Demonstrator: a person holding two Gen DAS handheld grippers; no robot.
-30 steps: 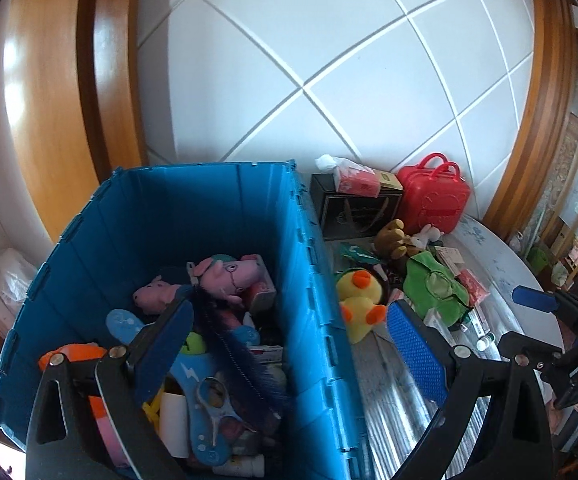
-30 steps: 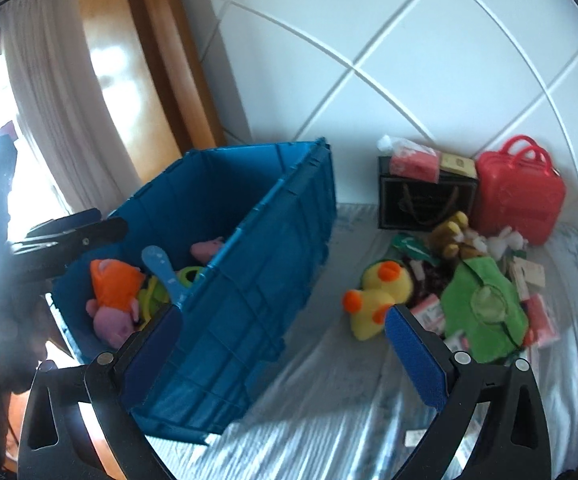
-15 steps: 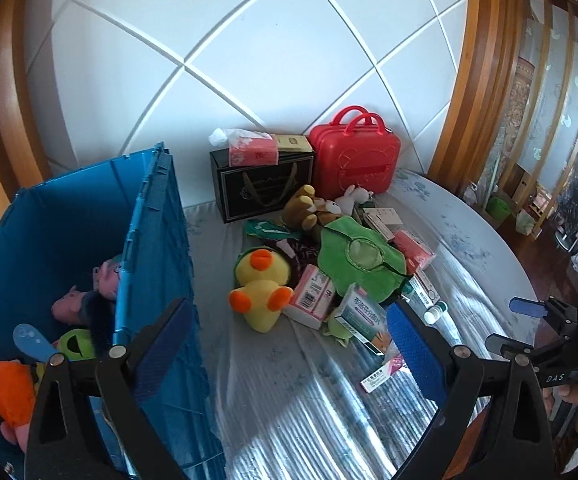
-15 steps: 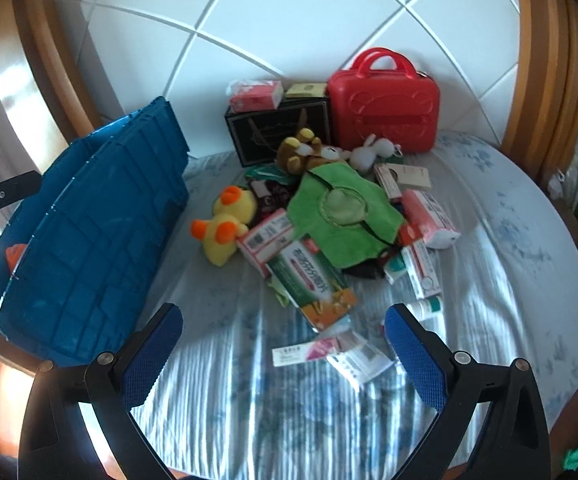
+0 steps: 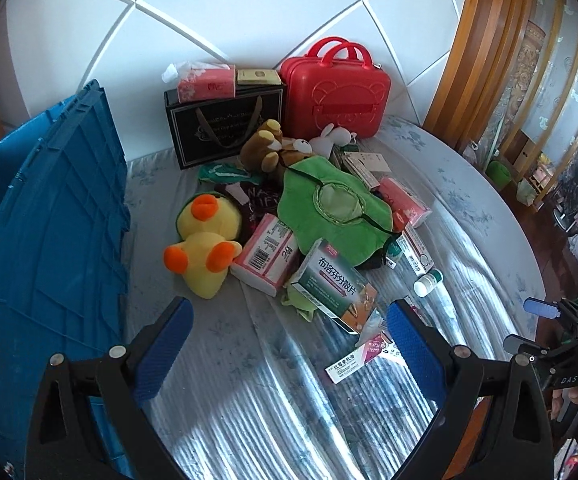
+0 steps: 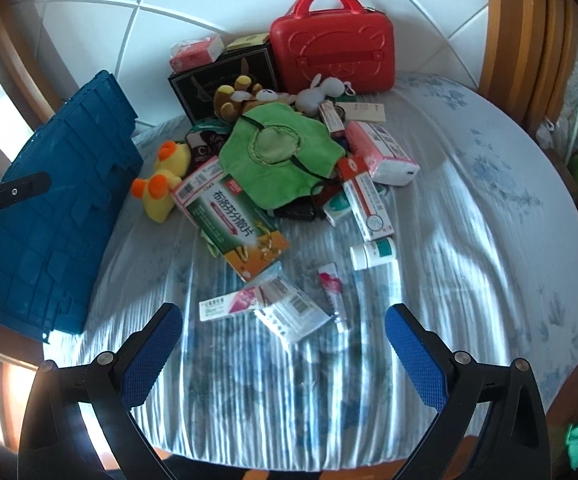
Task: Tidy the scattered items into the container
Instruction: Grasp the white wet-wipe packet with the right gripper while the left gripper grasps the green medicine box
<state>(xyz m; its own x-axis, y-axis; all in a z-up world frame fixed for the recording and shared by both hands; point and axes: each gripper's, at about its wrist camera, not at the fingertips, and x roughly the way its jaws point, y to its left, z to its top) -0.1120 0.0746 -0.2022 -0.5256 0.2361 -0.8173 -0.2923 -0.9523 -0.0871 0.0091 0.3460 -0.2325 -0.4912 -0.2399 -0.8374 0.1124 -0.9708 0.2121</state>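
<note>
Hovering above the striped, pale blue floral cloth (image 6: 469,240) of the round table, right gripper (image 6: 285,344) spread wide, blue textured pads (image 6: 151,360) far apart, gripping nothing. Just beyond its fingertips: a flat white-and-pink carton (image 6: 229,303), a clear barcode-printed sachet (image 6: 291,312) touching that carton, a slim pink tube (image 6: 332,290), and a small white bottle with a green label (image 6: 373,254) lying on its side.

Hanging likewise over the cloth, left gripper (image 5: 287,332) fully open and empty, one blue pad (image 5: 415,350) just beside the same white-and-pink carton (image 5: 355,362). Ahead of it, a large green-and-orange medicine box (image 5: 335,284) tilted against the heap, a pink-and-white barcode box (image 5: 267,254) touching a yellow plush duck with orange beak and feet (image 5: 205,240), and a green plush turtle shell (image 5: 333,208) draped over the middle of the pile. Further back, a brown plush bear (image 5: 265,150), a white plush rabbit (image 5: 335,138), a black paper gift bag (image 5: 225,126) topped by a pink tissue pack (image 5: 207,82), and a red hard-shell case with handles (image 5: 335,92) against the white tiled wall.

Standing at the left edge of the table, well apart from both grippers, a big blue ribbed plastic crate (image 5: 49,240), showing only its outer wall; contents hidden.
</note>
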